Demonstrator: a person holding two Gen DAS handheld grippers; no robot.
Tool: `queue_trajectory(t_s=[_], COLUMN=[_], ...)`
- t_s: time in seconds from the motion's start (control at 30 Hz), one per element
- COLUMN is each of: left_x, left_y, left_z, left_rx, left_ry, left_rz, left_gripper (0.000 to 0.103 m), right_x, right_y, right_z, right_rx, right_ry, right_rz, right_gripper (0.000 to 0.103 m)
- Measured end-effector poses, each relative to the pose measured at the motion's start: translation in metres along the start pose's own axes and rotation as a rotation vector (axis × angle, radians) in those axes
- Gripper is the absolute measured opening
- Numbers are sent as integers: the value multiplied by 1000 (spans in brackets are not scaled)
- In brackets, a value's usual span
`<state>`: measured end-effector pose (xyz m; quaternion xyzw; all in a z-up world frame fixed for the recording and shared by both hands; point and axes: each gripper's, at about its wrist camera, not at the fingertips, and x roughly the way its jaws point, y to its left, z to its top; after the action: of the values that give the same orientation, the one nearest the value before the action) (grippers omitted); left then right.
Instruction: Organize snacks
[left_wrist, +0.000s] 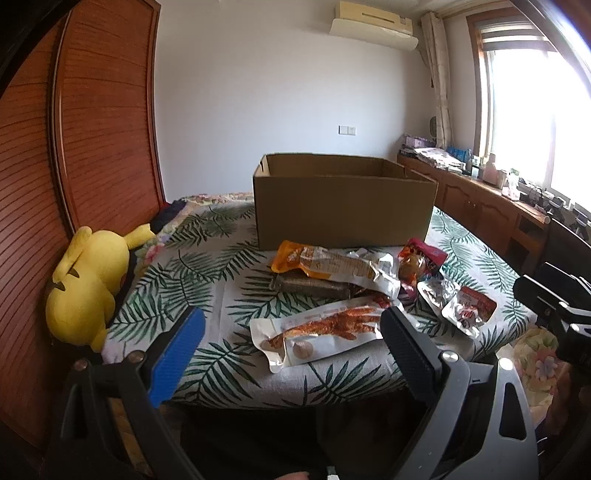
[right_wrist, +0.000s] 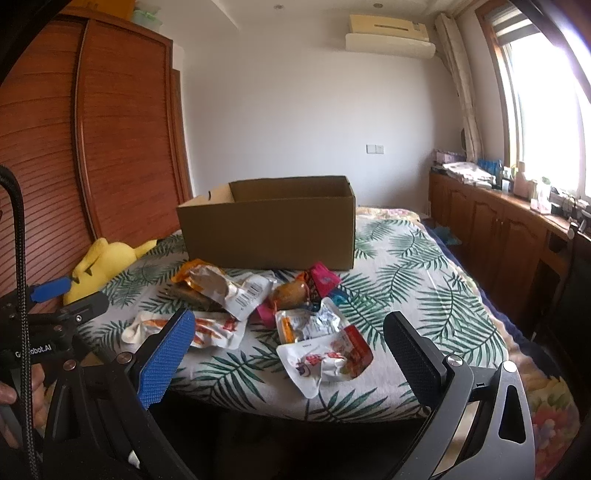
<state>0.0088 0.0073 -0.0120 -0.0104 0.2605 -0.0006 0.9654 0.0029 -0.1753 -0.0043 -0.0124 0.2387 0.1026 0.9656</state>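
An open cardboard box (left_wrist: 343, 210) stands on a leaf-patterned cloth (left_wrist: 207, 258); it also shows in the right wrist view (right_wrist: 269, 232). Several snack packets lie in front of it. A white chicken-foot packet (left_wrist: 325, 336) lies nearest my left gripper (left_wrist: 291, 332), which is open and empty just short of it. An orange packet (left_wrist: 325, 264) lies behind. My right gripper (right_wrist: 288, 332) is open and empty, with a white-and-red packet (right_wrist: 325, 360) lying between its fingers' line of sight. A silver packet (right_wrist: 306, 325) lies behind that.
A yellow plush toy (left_wrist: 88, 288) lies at the cloth's left edge against a wooden wardrobe (left_wrist: 103, 122). A wooden cabinet (right_wrist: 491, 236) with clutter runs under the window on the right. The other gripper (left_wrist: 554, 306) shows at the right edge.
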Motion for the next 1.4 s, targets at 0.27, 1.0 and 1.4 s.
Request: queue_trajectory(t_s=[0.27,1.0,1.4], left_x=[29,82,99], left_y=[2,-1,-10], left_z=[-7,-7,-1], left_rx=[41,123,216], left_ry=[52,136,198], left_rz=[-23,-108,-175], left_gripper=[96,96,96], right_x=[24,84,101], right_y=[-23,-38,-34], right_z=[-14,-41,-41], right_rx=[0,24,-81], right_ry=[81,254,254], right_rz=[-10,21,-46], right_gripper=[103,90,69])
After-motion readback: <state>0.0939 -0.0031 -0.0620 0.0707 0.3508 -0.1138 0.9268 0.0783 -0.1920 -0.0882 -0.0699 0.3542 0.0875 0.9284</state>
